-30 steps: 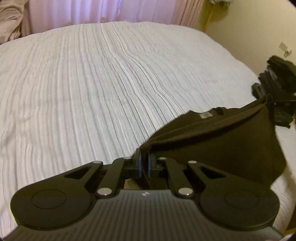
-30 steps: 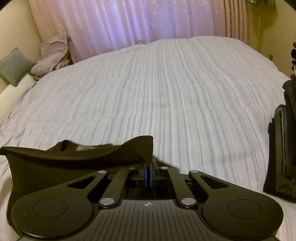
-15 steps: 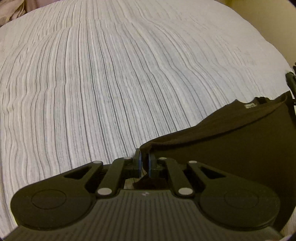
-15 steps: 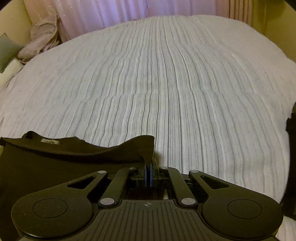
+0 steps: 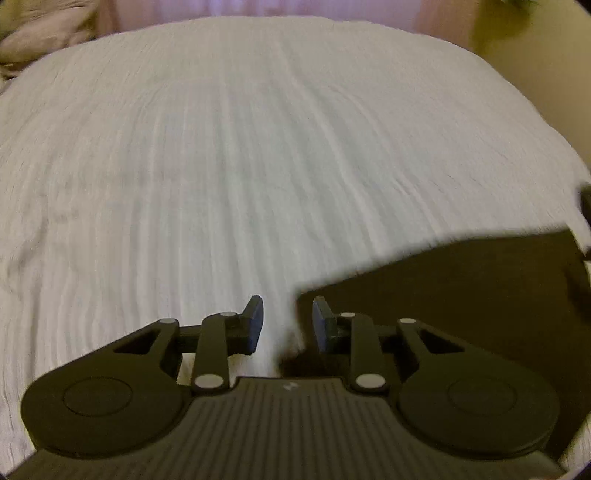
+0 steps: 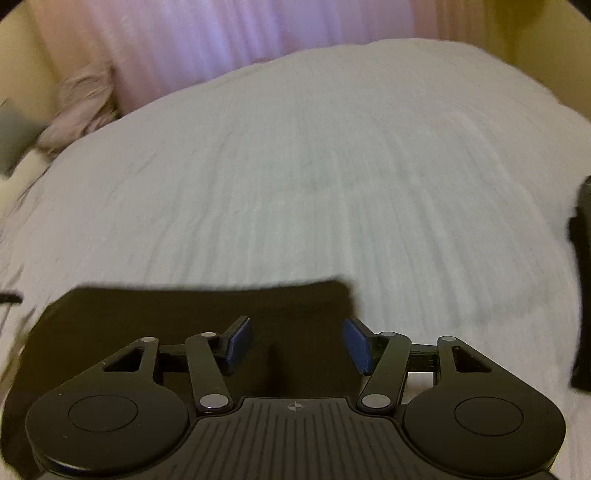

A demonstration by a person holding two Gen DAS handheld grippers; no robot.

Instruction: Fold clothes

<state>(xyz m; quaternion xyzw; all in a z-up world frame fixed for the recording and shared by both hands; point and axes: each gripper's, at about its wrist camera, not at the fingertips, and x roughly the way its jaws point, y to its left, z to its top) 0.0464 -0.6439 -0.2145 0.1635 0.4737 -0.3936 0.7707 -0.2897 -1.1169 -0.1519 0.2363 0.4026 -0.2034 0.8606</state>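
A dark brown garment [image 5: 461, 295] lies flat on the white ribbed bedspread [image 5: 258, 166], at the lower right of the left wrist view. My left gripper [image 5: 287, 321] hangs over its left corner; its jaws are opening and the pads no longer press the cloth. In the right wrist view the same garment [image 6: 177, 314] fills the lower left. My right gripper [image 6: 297, 341] stands over its right corner with its jaws opening wide; cloth lies beneath the gap, not pinched. Both views are motion-blurred.
A stack of dark clothes [image 6: 583, 280] sits at the bed's right edge. Pinkish bedding [image 6: 81, 107] and a grey cushion [image 6: 14, 136] lie at the far left by the curtains [image 6: 221, 33]. The bedspread stretches away ahead.
Both grippers have let go of the garment's corners and spread their jaws. The garment, held taut and raised before, now lies flat on the bed. Both hands sank toward the bed.
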